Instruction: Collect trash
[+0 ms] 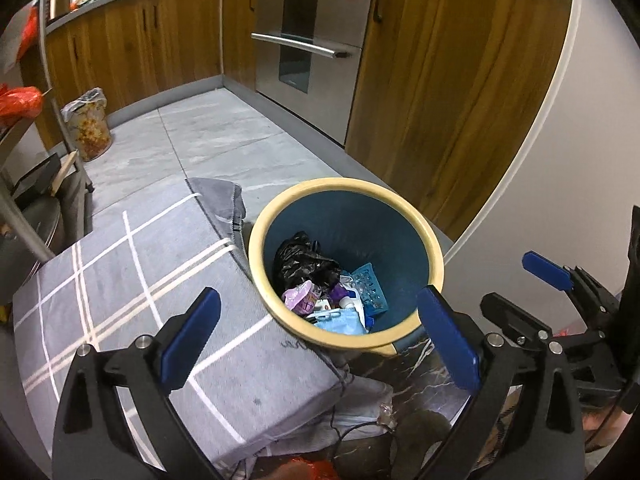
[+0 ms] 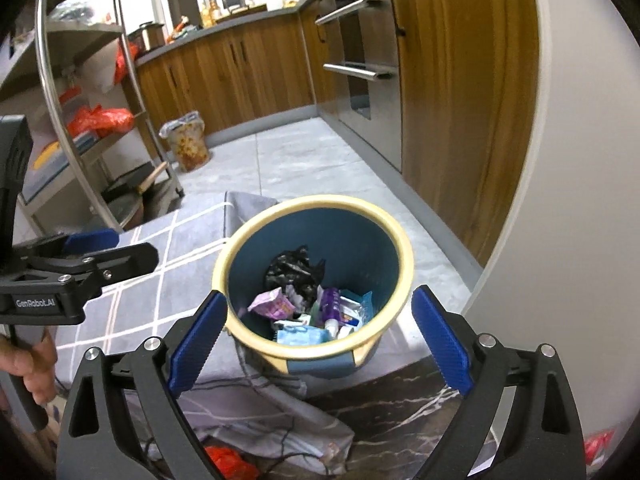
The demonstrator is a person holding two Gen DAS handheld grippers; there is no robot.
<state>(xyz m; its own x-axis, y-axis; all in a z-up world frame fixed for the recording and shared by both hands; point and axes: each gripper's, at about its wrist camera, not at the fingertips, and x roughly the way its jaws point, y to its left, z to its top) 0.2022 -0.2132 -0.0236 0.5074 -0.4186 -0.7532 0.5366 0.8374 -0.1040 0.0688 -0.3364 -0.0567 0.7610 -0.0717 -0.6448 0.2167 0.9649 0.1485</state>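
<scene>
Now left gripper (image 1: pixel 320 344) wide, empty; right gripper (image 2: pixel 320 344) wide, empty, above bin (image 2: pixel 256 332).

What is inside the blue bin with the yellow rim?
The bin holds a crumpled black bag, a pink wrapper, a light blue face mask and other packaging. The bin's bottom is covered.

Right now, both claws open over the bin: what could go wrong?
1. The bin stands at the edge of the grey checked cloth, partly over the dark marble floor; a nudge from the right claw might tip it.
2. A thin cable runs through the crumpled cloth below; a claw reaching low could snag it.
3. The left claw holds nothing, and the loose trash could spill.
</scene>
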